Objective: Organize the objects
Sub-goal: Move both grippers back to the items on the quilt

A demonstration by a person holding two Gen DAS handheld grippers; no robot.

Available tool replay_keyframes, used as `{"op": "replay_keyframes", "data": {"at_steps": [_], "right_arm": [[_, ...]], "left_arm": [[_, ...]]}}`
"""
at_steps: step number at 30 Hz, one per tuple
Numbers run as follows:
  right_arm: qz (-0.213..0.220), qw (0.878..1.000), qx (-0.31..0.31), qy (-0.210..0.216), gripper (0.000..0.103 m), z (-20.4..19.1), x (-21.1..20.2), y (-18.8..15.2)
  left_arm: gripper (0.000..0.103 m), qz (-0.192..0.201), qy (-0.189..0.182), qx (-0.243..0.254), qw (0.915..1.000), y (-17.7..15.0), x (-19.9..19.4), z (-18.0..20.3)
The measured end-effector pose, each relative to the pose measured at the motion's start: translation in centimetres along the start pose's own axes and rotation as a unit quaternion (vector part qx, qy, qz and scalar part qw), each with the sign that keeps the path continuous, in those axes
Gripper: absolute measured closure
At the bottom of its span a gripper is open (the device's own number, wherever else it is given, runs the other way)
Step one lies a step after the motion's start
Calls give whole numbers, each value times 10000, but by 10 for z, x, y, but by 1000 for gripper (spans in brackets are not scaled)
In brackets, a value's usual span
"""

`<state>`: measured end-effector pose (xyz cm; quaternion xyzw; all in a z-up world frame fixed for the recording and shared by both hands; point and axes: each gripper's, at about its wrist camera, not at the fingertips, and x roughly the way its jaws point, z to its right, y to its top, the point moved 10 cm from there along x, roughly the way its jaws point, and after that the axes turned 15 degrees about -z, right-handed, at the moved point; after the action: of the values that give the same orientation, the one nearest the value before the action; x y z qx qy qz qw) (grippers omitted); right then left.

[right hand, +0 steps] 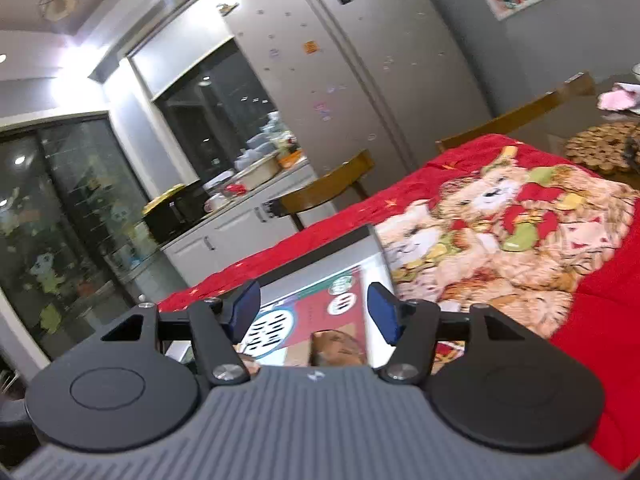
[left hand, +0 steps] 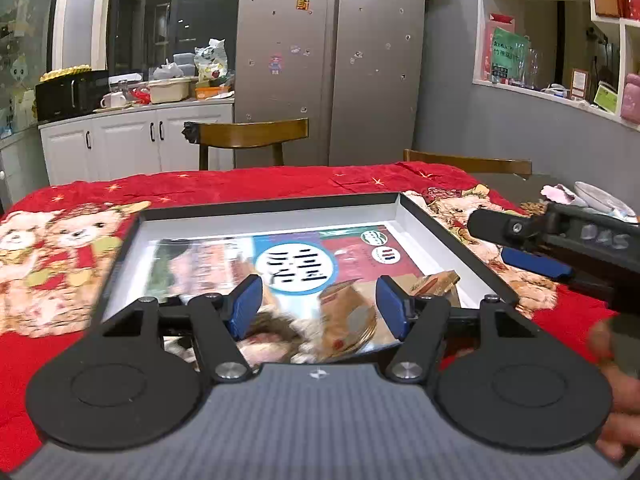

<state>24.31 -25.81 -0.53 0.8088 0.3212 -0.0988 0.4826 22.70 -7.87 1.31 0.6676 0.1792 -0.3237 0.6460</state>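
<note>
A shallow black-rimmed box with a white inside lies on the red bear-print cloth. A glossy printed booklet with a white and blue round label lies flat in it. My left gripper is open and empty, just above the booklet's near end. My right gripper is open and empty, tilted, above the box's right part; the box and booklet show between its fingers. It also shows in the left wrist view at the box's right rim.
Two wooden chairs stand at the table's far side, with a steel fridge and a cluttered white counter behind. A woven trivet and a pink cloth lie past the cloth's right end.
</note>
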Motion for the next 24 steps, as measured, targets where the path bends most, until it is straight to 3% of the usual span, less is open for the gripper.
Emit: {"op": "replay_keyframes", "data": {"at_steps": [6, 10, 14, 16, 21, 24], "right_arm": [[-144, 9997, 58, -192, 30, 9, 11, -10], [-100, 9997, -116, -204, 30, 6, 11, -13], [-61, 9987, -424, -275, 30, -4, 9, -17], [-40, 9971, -670, -356, 29, -11, 9, -21], [-127, 9925, -1167, -333, 28, -28, 8, -32], [-94, 9919, -1229, -308, 27, -34, 5, -33]], "left_arm": [[34, 627, 604, 315, 9957, -13, -66, -50], [34, 1171, 564, -208, 9913, -20, -79, -81], [34, 1245, 536, 3, 9908, -26, -77, -77], [34, 1068, 565, 118, 9926, -31, -72, -71], [34, 734, 29, -264, 9969, -37, -63, -67], [34, 727, 241, -163, 9969, -39, -61, -66]]}}
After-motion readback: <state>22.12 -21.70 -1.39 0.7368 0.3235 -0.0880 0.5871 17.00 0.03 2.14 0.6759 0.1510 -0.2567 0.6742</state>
